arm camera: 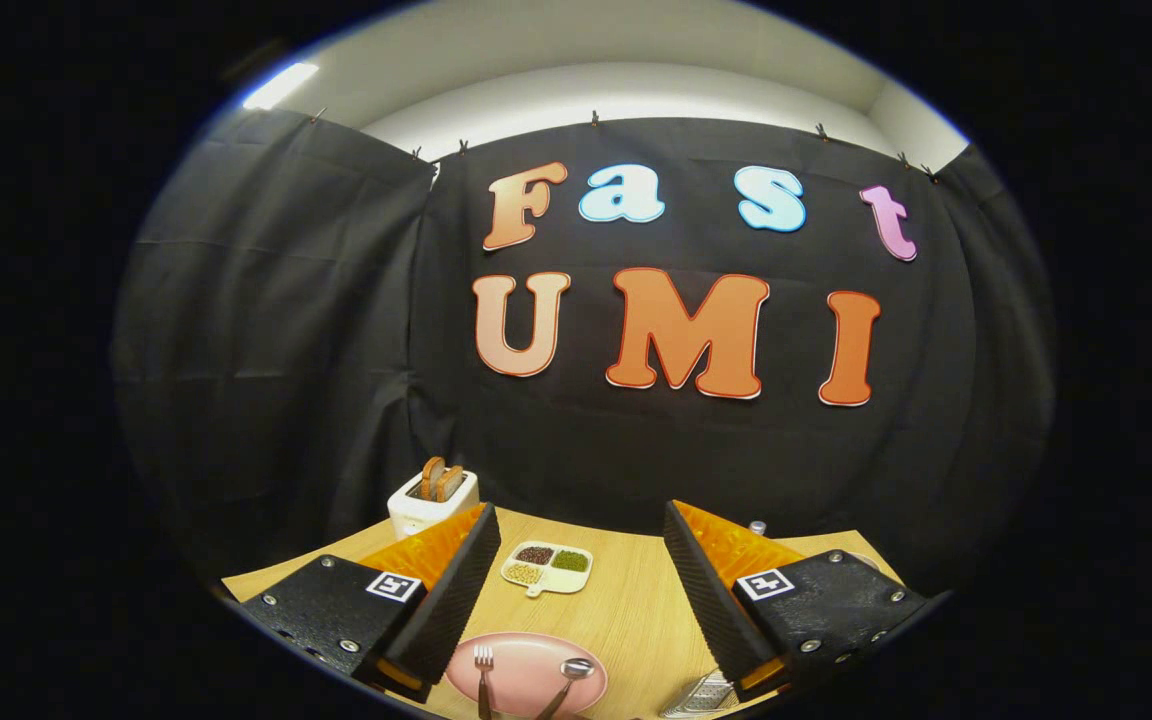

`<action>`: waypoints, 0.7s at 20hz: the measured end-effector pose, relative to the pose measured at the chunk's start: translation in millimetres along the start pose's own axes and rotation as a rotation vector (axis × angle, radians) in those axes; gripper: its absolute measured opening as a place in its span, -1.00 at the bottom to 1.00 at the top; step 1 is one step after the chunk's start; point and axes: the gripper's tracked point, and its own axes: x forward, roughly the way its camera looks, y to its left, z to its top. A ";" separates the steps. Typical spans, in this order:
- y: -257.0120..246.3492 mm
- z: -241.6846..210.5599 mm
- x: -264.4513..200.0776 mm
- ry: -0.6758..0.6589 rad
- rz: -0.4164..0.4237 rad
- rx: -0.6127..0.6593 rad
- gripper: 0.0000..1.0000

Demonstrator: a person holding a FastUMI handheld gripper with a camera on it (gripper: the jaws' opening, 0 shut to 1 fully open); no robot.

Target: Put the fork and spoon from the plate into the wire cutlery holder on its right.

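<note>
A pink plate [526, 662] lies on the wooden table [626, 600], low between my two fingers. On it rest a fork [483, 672] on the left side and a spoon [569, 676] on the right side, both with their heads pointing away from me. A part of the wire cutlery holder [698, 695] peeks out to the right of the plate, under my right finger. My gripper [576, 590] is open and held well above the table, with nothing between its fingers.
A white divided dish [547, 568] with several heaps of beans sits beyond the plate. A white toaster [429, 500] with toast slices stands at the table's back left. A small metal-topped object [757, 526] shows behind my right finger.
</note>
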 end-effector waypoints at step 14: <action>13.3 -146.4 10.6 0.500 0.040 -0.115 0.94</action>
